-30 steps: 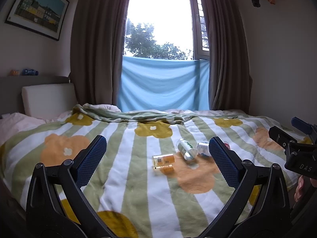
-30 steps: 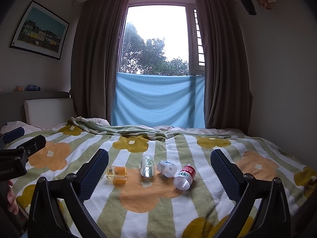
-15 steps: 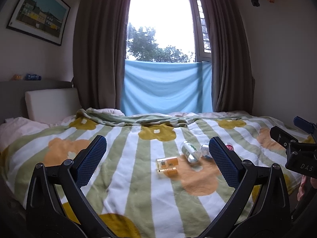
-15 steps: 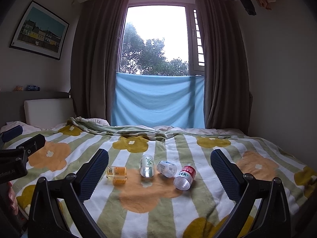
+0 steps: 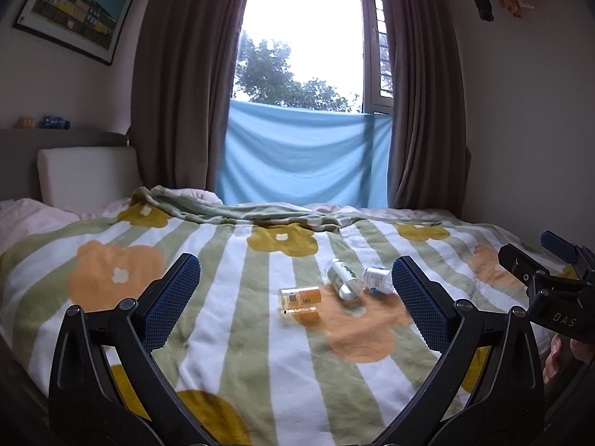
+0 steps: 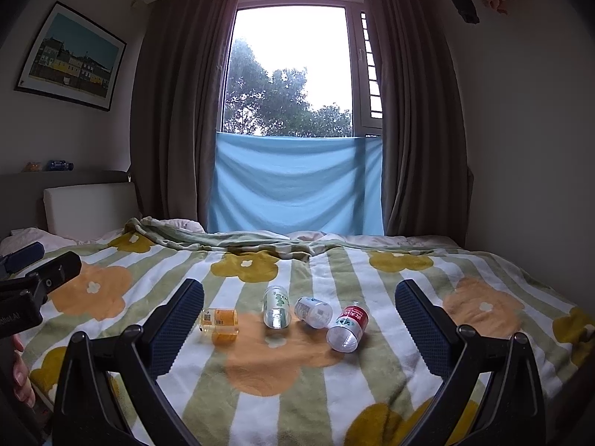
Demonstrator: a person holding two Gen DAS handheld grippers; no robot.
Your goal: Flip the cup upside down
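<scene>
Compared with one second ago, the left wrist view has shifted: the cups sit higher and further left in that frame, and the red-labelled one is now hidden behind the gripper's right finger. Right wrist view shows no noticeable change.

Left gripper point(image 5: 293, 297): fingers spread wide, nothing between the pads, held above the near part of the bed point(image 5: 111, 260). Right gripper point(image 6: 299, 316): likewise spread wide and empty, also above the near part of the bed. Each gripper appears at the edge of the other's view, with part of a hand point(image 6: 22, 375) visible beneath the left one.

Four small cup-like containers lie on their sides on the striped, flower-print blanket point(image 6: 260, 409), roughly in a row, around an orange flower patch. Landmark: green-labelled cup point(image 6: 276, 306), lying with its open end toward the camera.
- Orange cup point(image 6: 219, 321): left of the green-labelled cup, apart from it, lying crosswise.
- White-labelled cup point(image 6: 313, 311): just right of the green-labelled cup, near or touching; contact cannot be confirmed.
- Red-labelled cup point(image 6: 347, 329): further right of the green-labelled cup and nearer the camera, just beside the white-labelled one, its open end facing forward.

None of the four stands upright or inverted. Beyond the green-labelled cup, a blue cloth point(image 6: 297, 186) hangs across the lower window between brown curtains point(image 6: 174, 111). Framed picture point(image 6: 72, 55) on the wall to the left.
</scene>
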